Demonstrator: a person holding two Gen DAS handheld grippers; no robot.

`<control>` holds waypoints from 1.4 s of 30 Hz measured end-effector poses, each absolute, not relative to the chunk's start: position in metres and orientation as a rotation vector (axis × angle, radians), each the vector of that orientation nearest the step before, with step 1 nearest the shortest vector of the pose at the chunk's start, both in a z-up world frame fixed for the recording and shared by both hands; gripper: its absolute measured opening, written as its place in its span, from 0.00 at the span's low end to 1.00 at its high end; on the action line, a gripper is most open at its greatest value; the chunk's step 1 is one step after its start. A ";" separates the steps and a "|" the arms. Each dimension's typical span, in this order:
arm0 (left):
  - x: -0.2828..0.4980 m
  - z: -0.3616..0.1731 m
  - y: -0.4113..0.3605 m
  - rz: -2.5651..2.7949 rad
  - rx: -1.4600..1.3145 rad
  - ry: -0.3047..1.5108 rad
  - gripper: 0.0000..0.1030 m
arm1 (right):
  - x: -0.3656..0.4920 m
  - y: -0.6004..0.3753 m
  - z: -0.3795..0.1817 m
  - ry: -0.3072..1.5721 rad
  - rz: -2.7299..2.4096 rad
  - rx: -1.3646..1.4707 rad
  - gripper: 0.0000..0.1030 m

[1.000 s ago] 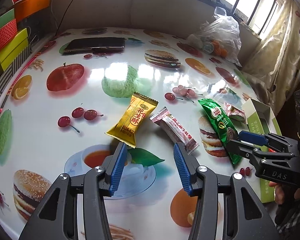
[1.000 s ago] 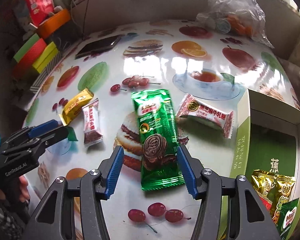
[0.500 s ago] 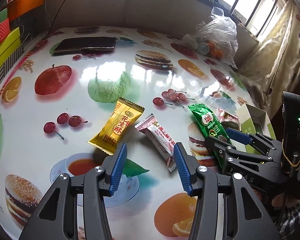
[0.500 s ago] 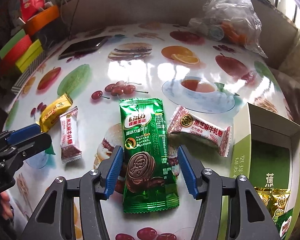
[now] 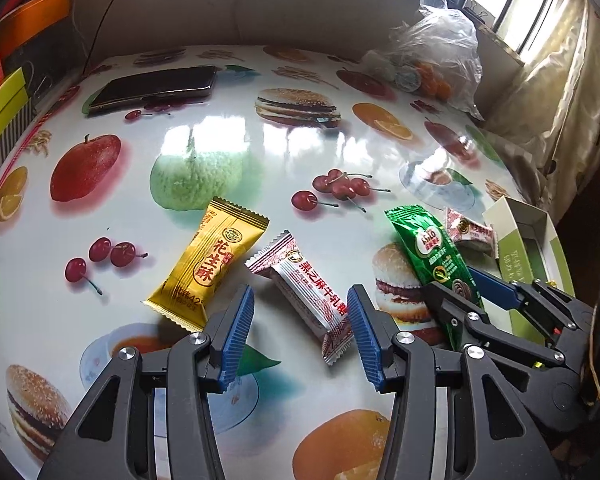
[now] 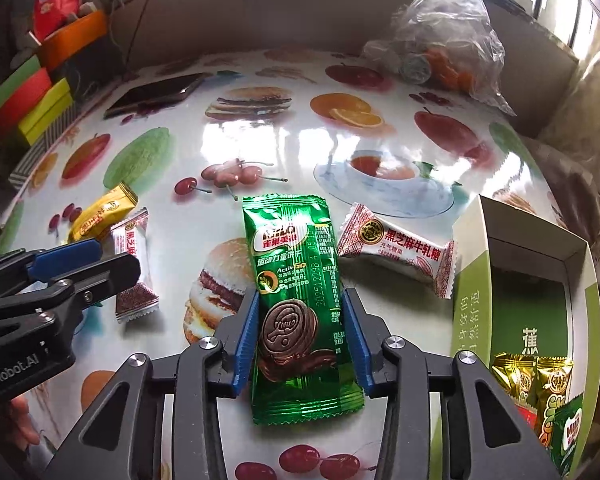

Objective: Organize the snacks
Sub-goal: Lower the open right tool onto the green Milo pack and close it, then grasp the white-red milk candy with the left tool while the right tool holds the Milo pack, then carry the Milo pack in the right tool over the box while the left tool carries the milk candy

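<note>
A green biscuit packet (image 6: 296, 280) lies flat on the fruit-print table. My right gripper (image 6: 300, 320) straddles its lower half, jaws closing, both blue pads touching the packet's long edges. A white-and-pink candy (image 6: 396, 252) lies just right of it, beside the open green box (image 6: 540, 280) that holds several snacks (image 6: 540, 380). My left gripper (image 5: 300, 340) hangs open above a second white-and-pink candy (image 5: 304, 292), whose near end lies between the fingers without touching them. A yellow packet (image 5: 208, 268) lies just left of that candy. The right gripper (image 5: 454, 286) also shows at the right.
A dark phone (image 5: 152, 88) lies at the table's far left. A clear plastic bag (image 5: 432, 64) of goods sits at the far right. Coloured boxes (image 6: 32, 96) are stacked past the left edge. The box wall stands close to the right gripper.
The right jaws have drawn in from wide of the green packet to touching its edges. The left gripper has shifted over so the white-and-pink candy now lies between its fingers.
</note>
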State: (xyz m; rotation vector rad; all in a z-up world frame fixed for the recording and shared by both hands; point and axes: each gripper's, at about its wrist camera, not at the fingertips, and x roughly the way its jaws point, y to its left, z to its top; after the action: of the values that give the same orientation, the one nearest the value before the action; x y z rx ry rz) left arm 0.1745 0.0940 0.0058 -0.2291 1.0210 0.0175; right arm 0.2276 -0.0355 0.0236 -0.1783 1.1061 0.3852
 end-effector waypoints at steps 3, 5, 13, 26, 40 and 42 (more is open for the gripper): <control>0.177 0.003 0.091 0.011 -0.221 1.024 0.48 | 0.223 -0.040 0.024 1.106 0.375 -0.155 0.39; 0.178 0.002 0.088 0.018 -0.206 1.026 0.48 | 0.219 -0.041 0.025 1.107 0.375 -0.145 0.39; 0.182 -0.002 0.084 0.071 -0.158 1.032 0.48 | 0.210 -0.046 0.026 1.108 0.375 -0.122 0.39; 0.182 -0.001 0.077 0.102 -0.110 1.023 0.20 | 0.205 -0.054 0.027 1.107 0.362 -0.091 0.39; 0.161 0.013 0.074 0.066 -0.121 0.979 0.18 | 0.196 -0.061 0.033 1.091 0.357 -0.058 0.38; 0.157 0.017 0.073 0.058 -0.120 0.971 0.18 | 0.193 -0.062 0.037 1.082 0.358 -0.053 0.38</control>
State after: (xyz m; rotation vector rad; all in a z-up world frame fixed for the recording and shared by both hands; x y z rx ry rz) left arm 0.1569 0.0730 0.0165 -0.1198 0.9709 0.0576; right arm 0.1930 -0.0620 0.0369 -0.0534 1.0820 0.3580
